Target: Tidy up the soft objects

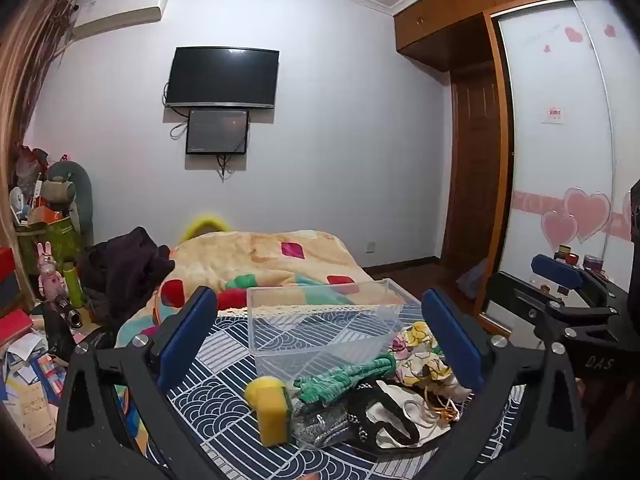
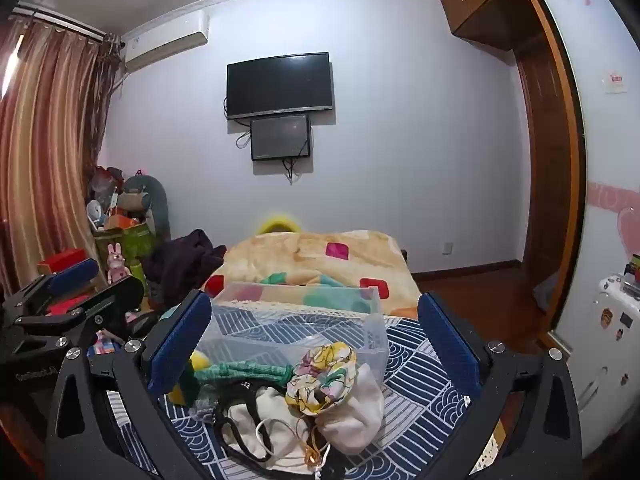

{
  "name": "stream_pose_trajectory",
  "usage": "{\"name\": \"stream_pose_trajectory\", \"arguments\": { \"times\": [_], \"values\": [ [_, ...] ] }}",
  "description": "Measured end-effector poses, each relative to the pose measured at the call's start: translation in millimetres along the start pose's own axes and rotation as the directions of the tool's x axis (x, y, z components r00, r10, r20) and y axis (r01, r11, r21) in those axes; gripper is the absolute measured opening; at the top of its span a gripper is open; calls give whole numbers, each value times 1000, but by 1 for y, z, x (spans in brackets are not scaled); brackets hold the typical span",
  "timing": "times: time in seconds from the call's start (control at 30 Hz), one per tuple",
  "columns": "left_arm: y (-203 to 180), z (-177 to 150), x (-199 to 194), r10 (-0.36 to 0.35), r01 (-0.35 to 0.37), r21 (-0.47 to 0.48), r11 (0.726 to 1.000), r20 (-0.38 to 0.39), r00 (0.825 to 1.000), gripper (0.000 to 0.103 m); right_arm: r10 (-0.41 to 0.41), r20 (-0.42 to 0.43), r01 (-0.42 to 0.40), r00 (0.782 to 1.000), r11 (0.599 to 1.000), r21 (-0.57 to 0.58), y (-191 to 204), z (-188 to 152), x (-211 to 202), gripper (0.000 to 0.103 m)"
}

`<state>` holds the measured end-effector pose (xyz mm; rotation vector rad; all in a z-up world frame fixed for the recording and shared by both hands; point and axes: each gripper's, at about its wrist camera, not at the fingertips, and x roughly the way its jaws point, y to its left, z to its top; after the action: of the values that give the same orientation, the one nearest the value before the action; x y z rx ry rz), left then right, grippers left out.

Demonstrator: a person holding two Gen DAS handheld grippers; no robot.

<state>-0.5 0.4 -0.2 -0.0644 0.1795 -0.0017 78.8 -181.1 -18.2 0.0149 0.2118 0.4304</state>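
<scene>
A clear plastic bin (image 1: 320, 320) stands empty on the blue patterned cloth (image 1: 232, 360); it also shows in the right wrist view (image 2: 296, 320). In front of it lies a pile of soft things: a yellow sponge (image 1: 270, 408), a green knitted cloth (image 1: 344, 374), a silver scrubber (image 1: 320, 424), a black band (image 1: 384, 420), a white pouch (image 2: 352, 412) and a floral cloth (image 2: 324, 376). My left gripper (image 1: 320, 344) is open above the pile. My right gripper (image 2: 316, 344) is open above the floral cloth and pouch. Both are empty.
A folded orange blanket (image 1: 272, 260) lies behind the bin on the bed. Dark clothes (image 1: 124, 268) and cluttered boxes (image 1: 24, 320) are at the left. A wardrobe (image 1: 560, 140) stands at the right. The right gripper's body shows in the left wrist view (image 1: 568, 304).
</scene>
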Motion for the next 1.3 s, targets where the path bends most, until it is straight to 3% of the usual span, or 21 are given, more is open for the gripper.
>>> {"name": "stream_pose_trajectory", "arguments": {
  "times": [0.03,1.3],
  "values": [
    [-1,1,2,5,-5,11,1000,-29,1000,103,0,-3,0,1000,1000,-2,0,0,0,103],
    [-5,2,-4,13,-13,15,1000,21,1000,103,4,21,-4,1000,1000,-5,5,9,-11,103]
  ]
}}
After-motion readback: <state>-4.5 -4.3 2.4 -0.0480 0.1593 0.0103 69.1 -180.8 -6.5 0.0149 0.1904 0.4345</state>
